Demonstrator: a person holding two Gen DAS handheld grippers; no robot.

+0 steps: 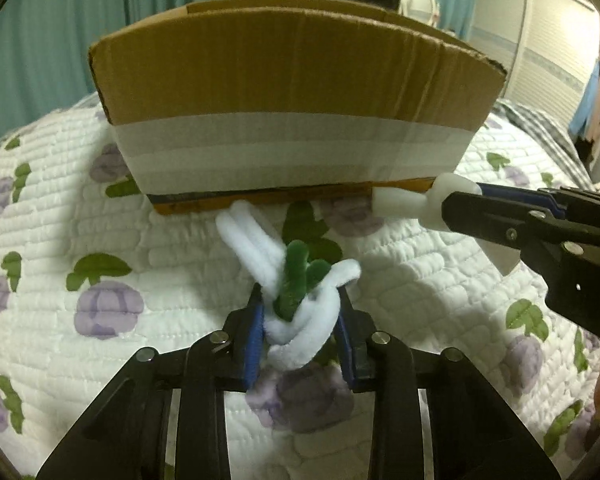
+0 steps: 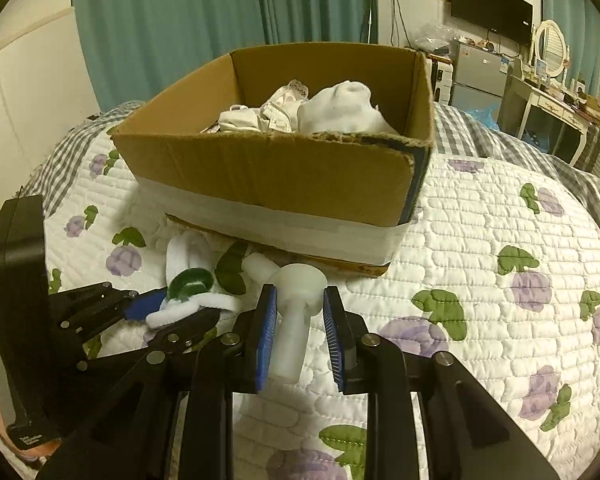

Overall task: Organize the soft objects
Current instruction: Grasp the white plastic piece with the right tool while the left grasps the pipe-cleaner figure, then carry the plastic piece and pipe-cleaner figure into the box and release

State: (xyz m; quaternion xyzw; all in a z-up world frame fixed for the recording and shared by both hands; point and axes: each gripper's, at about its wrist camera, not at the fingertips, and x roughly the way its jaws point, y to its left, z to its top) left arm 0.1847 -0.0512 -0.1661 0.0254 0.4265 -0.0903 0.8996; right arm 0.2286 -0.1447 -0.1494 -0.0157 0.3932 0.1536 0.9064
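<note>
Gripping a white-and-green chenille twist point(image 1: 300, 300), the left tool point(image 1: 300, 312) holds it above the quilted bed point(image 1: 100, 240), just before the cardboard box point(image 1: 292, 92); the right tool point(image 2: 298, 320) clamps a white plastic piece point(image 2: 296, 308) beside the box, which contains white soft items point(image 2: 340, 108)

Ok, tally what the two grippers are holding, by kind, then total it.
White-and-green pipe-cleaner twist, in the left gripper: 1
White plastic fitting, in the right gripper: 1
Total: 2
</note>
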